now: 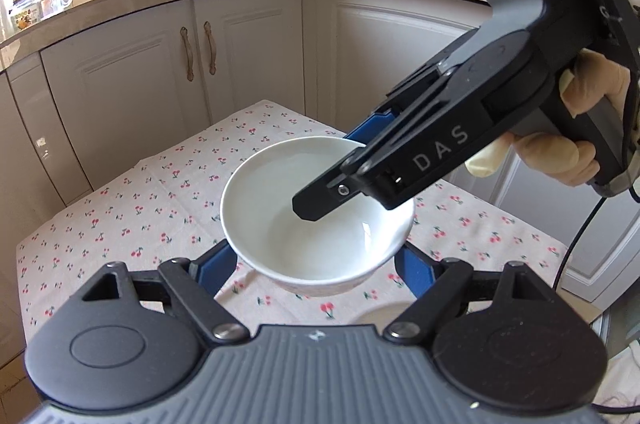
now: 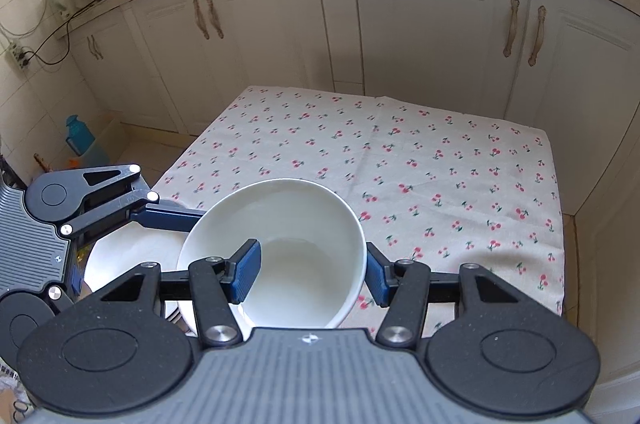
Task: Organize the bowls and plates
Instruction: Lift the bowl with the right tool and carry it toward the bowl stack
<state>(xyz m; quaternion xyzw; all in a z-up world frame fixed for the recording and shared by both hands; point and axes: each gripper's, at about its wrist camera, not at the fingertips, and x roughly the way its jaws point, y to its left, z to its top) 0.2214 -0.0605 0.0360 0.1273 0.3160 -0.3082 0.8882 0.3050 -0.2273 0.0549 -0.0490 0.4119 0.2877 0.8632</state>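
- The bowl (image 2: pixel 276 252) was above the cloth (image 2: pixel 440 164), near side.
- Right gripper (image 2: pixel 312 274) pinched its rim wall; left gripper (image 1: pixel 316 264) clasped its sides.
- Probably stiff, slippery, fragile; the rim seemed the best hold.

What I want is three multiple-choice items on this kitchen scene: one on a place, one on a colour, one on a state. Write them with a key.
1. Where is the left finger of the right gripper, as seen in its own camera?
A. Inside the bowl
B. Under the tablecloth
C. On the counter

2. What is printed on the tablecloth?
A. Blue stripes
B. Red cherries
C. Yellow stars

3. What state is the bowl in?
A. Full of soup
B. Upside down
C. Upright and empty

Key:
1 A: the blue finger sits inside the rim, and the other finger is outside it.
2 B: small red cherries with green stems dot the pale cloth.
3 C: the opening faces up and the white bottom is bare.
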